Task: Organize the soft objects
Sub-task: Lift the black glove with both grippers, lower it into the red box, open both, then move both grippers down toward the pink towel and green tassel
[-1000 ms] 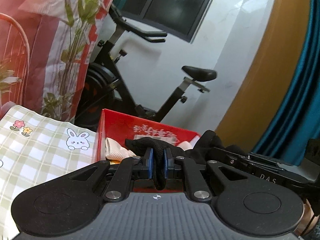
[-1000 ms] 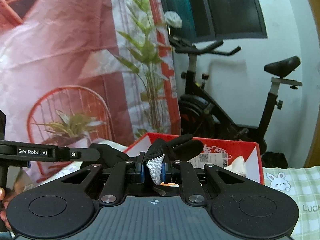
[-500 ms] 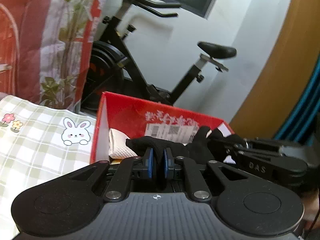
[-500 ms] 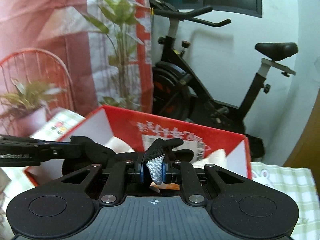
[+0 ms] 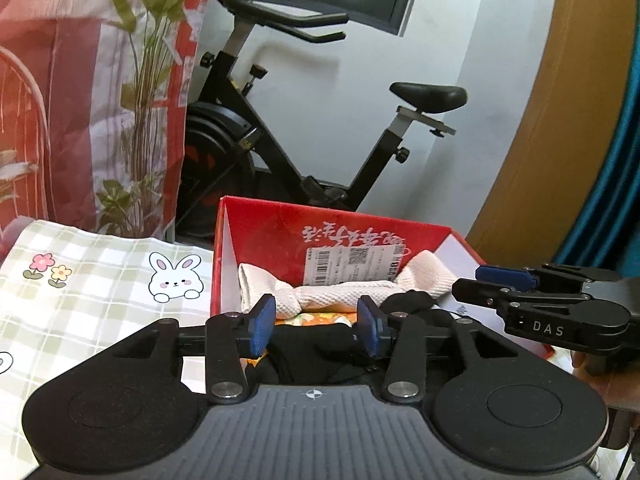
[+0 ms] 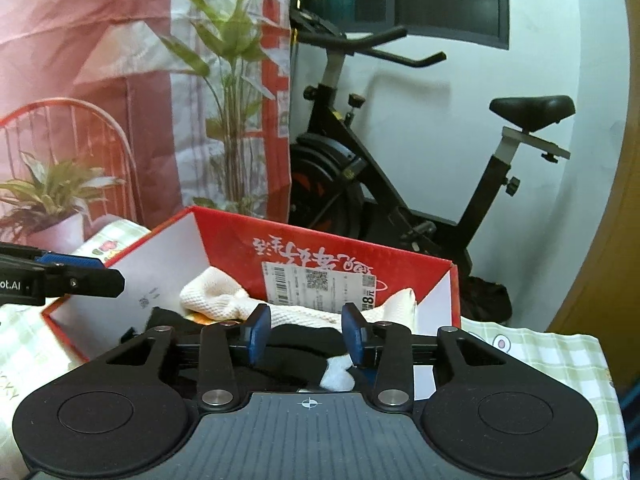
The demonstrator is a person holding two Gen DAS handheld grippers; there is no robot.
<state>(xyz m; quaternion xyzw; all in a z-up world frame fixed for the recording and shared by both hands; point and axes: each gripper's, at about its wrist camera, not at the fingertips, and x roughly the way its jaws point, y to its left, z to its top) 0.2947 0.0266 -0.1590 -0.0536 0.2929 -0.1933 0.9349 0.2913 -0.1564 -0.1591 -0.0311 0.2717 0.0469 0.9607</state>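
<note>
Quickly, left to right. Left wrist view: green-checked tablecloth (image 5: 80, 304) with a bunny print and small flowers covers the left side. Just right of it stands an open red cardboard box (image 5: 256, 224), white inside, with a barcode label on its far wall. Inside the box lies a white textured cloth (image 5: 344, 294) stretched across the back, and in front of it a black glove (image 5: 312, 344) over something orange-patterned. The left gripper (image 5: 316, 328) hangs over the near edge of the box, blue pads apart, jaws opening; the black glove sits between and below them, and the pads do not press on it. At far right the right gripper (image 5: 504, 280) enters sideways, marked DAS, over the right end of the box; part of a hand shows beneath it.

Right wrist view: at far left the left gripper (image 6: 76, 268) pokes in above the box's left wall. The red cardboard box (image 6: 240, 236) fills the middle, with the white textured cloth (image 6: 216, 300) at the back. The right gripper (image 6: 306, 334) has its blue pads apart, jaws opening, with the black glove (image 6: 296, 344) and its white tip lying loose between them inside the box. The checked tablecloth (image 6: 540, 352) shows at right. An exercise bike (image 6: 360, 168) stands behind the box against a white wall.
</note>
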